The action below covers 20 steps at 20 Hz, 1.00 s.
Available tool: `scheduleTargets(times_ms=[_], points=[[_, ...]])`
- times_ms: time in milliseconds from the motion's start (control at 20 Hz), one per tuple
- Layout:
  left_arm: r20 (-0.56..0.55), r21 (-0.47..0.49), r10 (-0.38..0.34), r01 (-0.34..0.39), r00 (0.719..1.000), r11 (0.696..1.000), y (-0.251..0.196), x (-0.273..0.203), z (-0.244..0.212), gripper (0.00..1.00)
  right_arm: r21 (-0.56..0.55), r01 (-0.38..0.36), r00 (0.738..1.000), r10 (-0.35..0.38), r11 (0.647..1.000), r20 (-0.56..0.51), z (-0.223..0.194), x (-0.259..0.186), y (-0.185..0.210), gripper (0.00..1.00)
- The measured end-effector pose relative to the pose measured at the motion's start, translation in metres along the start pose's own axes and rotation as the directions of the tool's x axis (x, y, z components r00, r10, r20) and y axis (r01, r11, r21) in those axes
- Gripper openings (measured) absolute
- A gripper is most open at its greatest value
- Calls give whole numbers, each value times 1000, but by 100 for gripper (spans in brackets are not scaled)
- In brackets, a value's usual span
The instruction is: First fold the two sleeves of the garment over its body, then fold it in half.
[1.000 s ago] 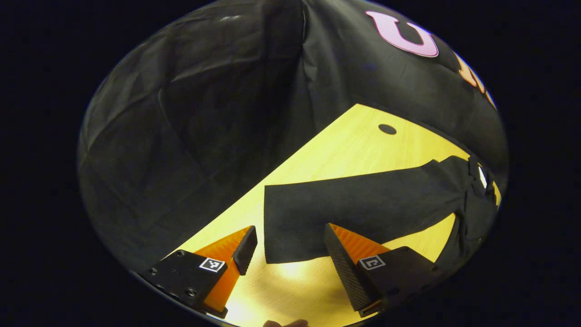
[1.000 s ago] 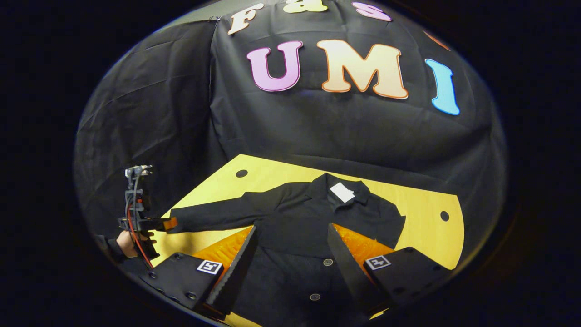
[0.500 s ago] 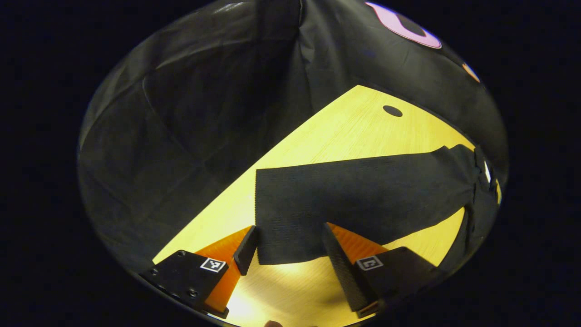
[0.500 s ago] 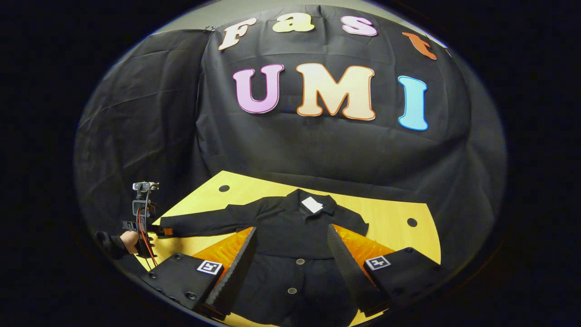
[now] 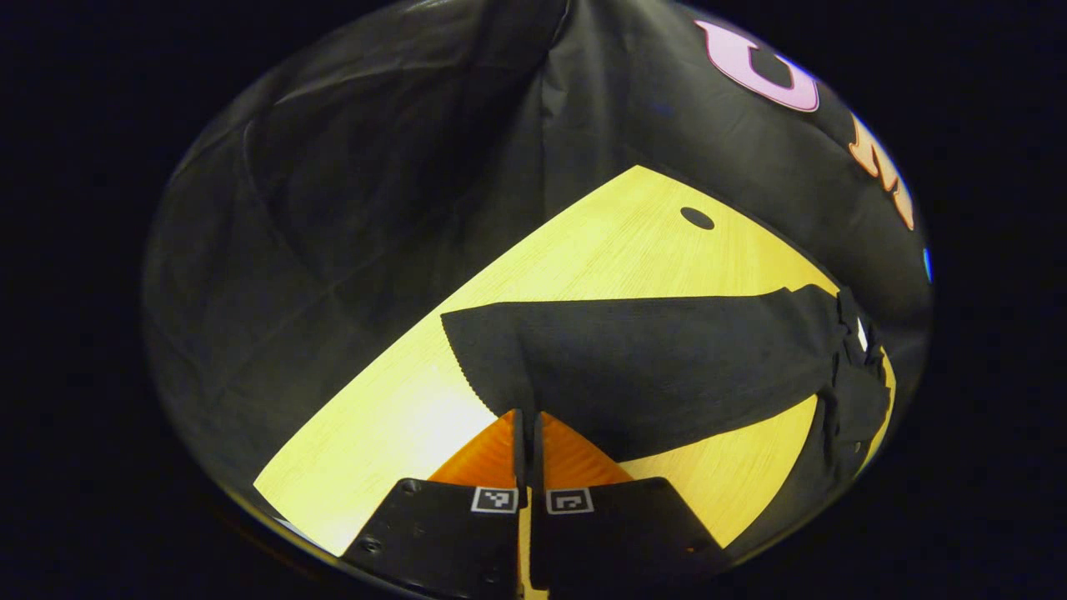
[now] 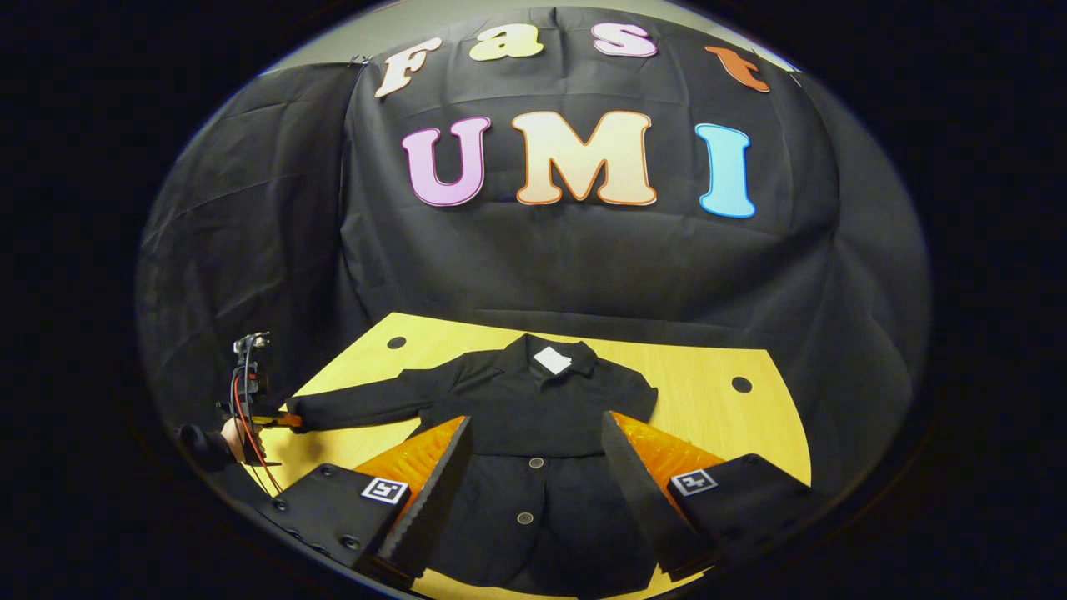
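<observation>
My left gripper (image 5: 526, 417) is clamped on the cuff end of the left sleeve (image 5: 633, 367), its fingers pressed together with the cloth's edge between them, because that sleeve must go over the body first. The garment (image 6: 533, 417) lies flat, front up, on the yellow table (image 6: 708, 400), collar toward the wall. My right gripper (image 6: 533, 467) hangs spread wide above the buttoned front, grasping nothing, ready for the other sleeve.

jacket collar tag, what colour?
White: a small tag inside the collar of the black jacket. Clearest in the right gripper view.
</observation>
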<state>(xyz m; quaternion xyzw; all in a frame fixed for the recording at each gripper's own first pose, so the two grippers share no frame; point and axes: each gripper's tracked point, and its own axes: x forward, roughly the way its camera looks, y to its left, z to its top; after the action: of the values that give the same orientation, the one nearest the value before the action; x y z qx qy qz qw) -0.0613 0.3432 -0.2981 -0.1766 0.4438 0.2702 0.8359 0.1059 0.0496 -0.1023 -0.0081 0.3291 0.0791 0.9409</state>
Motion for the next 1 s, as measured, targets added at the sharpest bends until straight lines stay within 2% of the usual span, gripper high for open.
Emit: scheduleTargets(times_ms=[100,250,350,450,650,750,950,1000], points=[[-32,-18,-16,15,999,1000,-3,2,-7,0,5,10,1000,-10,1000,-4,-2,-2,-6,98],[39,9,-46,46,998,999,-16,-13,17,0,19,30,1000,-30,999,4,-2,-6,-16,98],[71,46,-110,107,991,993,-47,-33,30,0,28,43,999,-43,999,4,-4,-8,-23,98],[92,126,-180,167,979,978,-91,-46,40,0,47,62,998,-63,997,9,-6,-12,-35,98],[86,233,-357,330,930,915,-205,-88,44,0,96,113,993,-116,989,31,-7,-24,-67,98],[48,253,-449,424,892,870,-266,-105,31,0,107,140,989,-144,984,33,-11,-32,-84,98],[-21,323,-572,547,820,772,-372,-134,0,0,143,196,979,-202,970,29,-25,-54,-120,98],[-37,351,-583,556,812,753,-392,-137,-7,0,157,208,976,-215,965,28,-27,-59,-130,98]])
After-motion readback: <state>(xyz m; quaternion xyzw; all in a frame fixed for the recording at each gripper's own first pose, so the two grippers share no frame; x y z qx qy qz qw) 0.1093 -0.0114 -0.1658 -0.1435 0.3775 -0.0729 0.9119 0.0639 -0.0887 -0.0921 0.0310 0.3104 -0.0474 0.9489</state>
